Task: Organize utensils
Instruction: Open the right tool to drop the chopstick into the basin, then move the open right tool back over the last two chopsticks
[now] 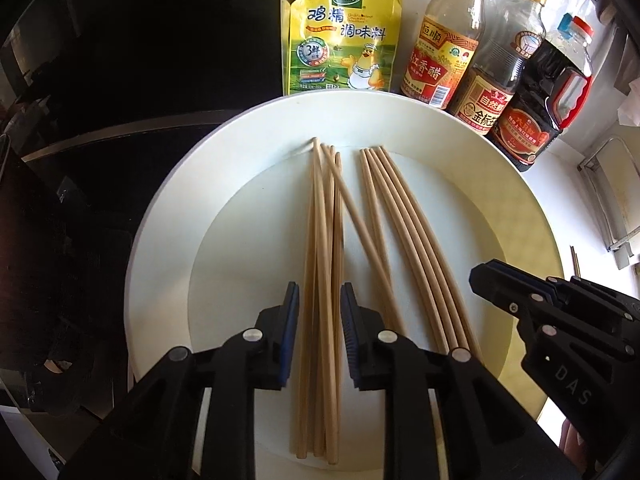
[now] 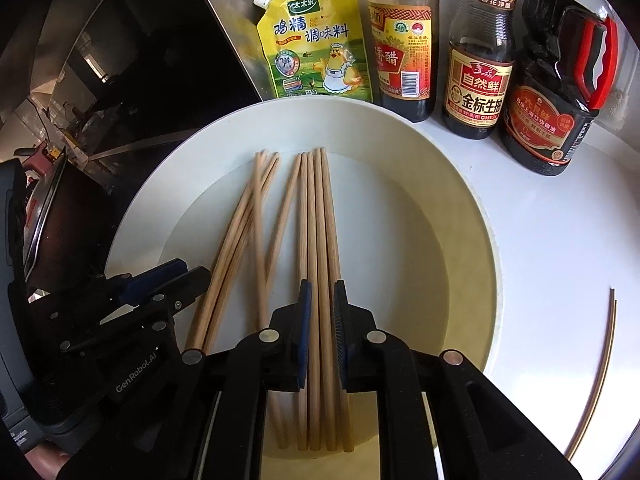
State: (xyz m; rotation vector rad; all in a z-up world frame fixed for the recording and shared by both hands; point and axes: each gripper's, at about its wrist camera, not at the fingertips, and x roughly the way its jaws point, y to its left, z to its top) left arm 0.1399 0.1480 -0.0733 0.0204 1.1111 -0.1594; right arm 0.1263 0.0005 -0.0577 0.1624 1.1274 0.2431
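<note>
Chopsticks lie in two bundles on the white plate [image 1: 248, 168] before us, which sits on a pale counter [image 2: 560, 240] beside a black glass cooktop [image 1: 120, 80]. We see the left bundle of chopsticks [image 1: 320, 240] running between our left gripper [image 1: 319, 292] fingers: the jaws stand a little apart, with a gap showing on each side of the sticks, so the pads do not press on them. One stick of this bundle crosses slantwise toward the other bundle. The right bundle of chopsticks [image 2: 320, 220] lies straight and close-packed, and our right gripper [image 2: 322, 284] straddles its near part. Its jaws are narrowly parted, the blue pads standing just beside the outer sticks; we cannot tell whether they touch the wood. Both grippers point steeply down at the plate and are near each other, side by side. Behind the plate, along the back of the counter, stand a yellow seasoning pouch [image 1: 344, 36], a vinegar bottle [image 1: 444, 52], a soy sauce bottle [image 1: 500, 68] and a dark jug with a red handle [image 1: 548, 92].
</note>
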